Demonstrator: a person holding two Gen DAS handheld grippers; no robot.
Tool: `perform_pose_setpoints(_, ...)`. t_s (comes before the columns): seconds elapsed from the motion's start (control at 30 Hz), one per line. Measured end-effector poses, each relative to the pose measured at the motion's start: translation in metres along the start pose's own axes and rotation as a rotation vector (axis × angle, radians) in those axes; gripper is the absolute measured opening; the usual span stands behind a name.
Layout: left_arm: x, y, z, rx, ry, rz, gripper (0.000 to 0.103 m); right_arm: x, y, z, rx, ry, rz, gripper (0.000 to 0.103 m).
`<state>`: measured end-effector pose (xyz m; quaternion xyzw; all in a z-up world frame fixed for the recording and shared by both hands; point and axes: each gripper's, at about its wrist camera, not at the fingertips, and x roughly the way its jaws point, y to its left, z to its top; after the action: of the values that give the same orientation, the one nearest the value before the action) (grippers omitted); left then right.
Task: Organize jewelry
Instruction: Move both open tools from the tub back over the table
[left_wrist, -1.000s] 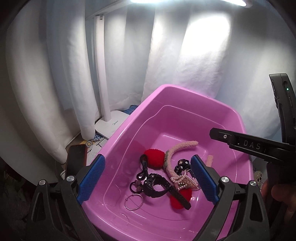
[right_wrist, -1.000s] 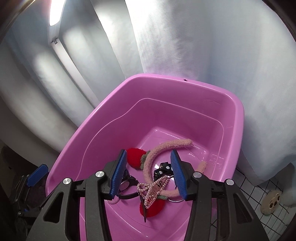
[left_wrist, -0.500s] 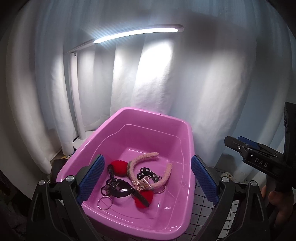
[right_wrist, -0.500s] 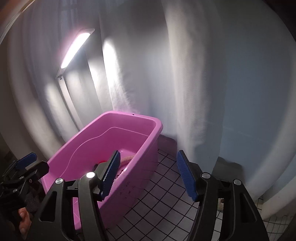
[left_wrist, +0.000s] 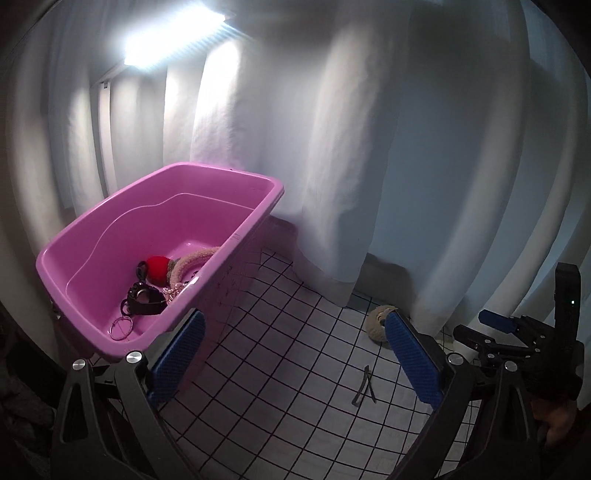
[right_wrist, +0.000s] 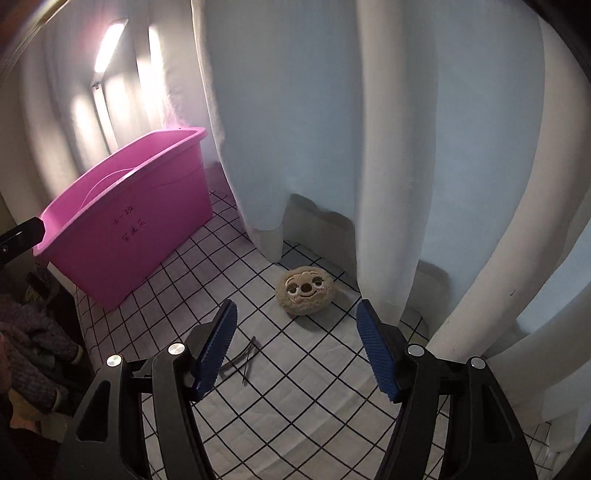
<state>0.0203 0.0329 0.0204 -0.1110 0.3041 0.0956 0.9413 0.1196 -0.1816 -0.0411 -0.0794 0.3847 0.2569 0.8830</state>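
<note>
- Hairpin (right_wrist: 240, 356), a thin dark V shape, lies on the checked cloth (right_wrist: 295, 387) low in the right wrist frame, just beside the right gripper (right_wrist: 295, 347)'s left pad; in the left view it (left_wrist: 364, 386) sits lower centre, between the left gripper (left_wrist: 295, 358)'s pads.
- Plush face (right_wrist: 306, 291) rests beyond it, mid-frame.
- Pink bin (left_wrist: 110, 229), upper left, holds tangled jewelry (left_wrist: 162, 284); its near rim hides part of it.
- Both grippers gape wide, holding and touching nothing.

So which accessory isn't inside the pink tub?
The thin dark hair clip, lying on the checked cloth outside the pink tub; the headband and the others sit inside.
</note>
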Motion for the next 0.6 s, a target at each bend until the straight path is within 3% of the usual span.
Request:
perform_pose_setpoints(0.1, 0.015, -0.031, -0.032, -0.063, 0.063, 0.13, 0.097, 0.024, -0.02, -0.011, -0.048, 0.033, 0.096, 0.064)
perform_pose_setpoints(0.27, 0.041, -0.058, -0.081, -0.188, 0.151, 0.258, 0.097, 0.063, -0.032, -0.021, -0.155, 0.076, 0.218, 0.064)
perform_pose_setpoints(0.43, 0.067, -0.075, -0.108, -0.232, 0.186, 0.317, 0.097, 0.088, -0.034, -0.024, -0.232, 0.089, 0.286, 0.064)
perform_pose_setpoints(0.6, 0.101, -0.089, -0.123, -0.24, 0.206, 0.324, 0.097, 0.114, -0.041, -0.024, -0.252, 0.093, 0.322, 0.064)
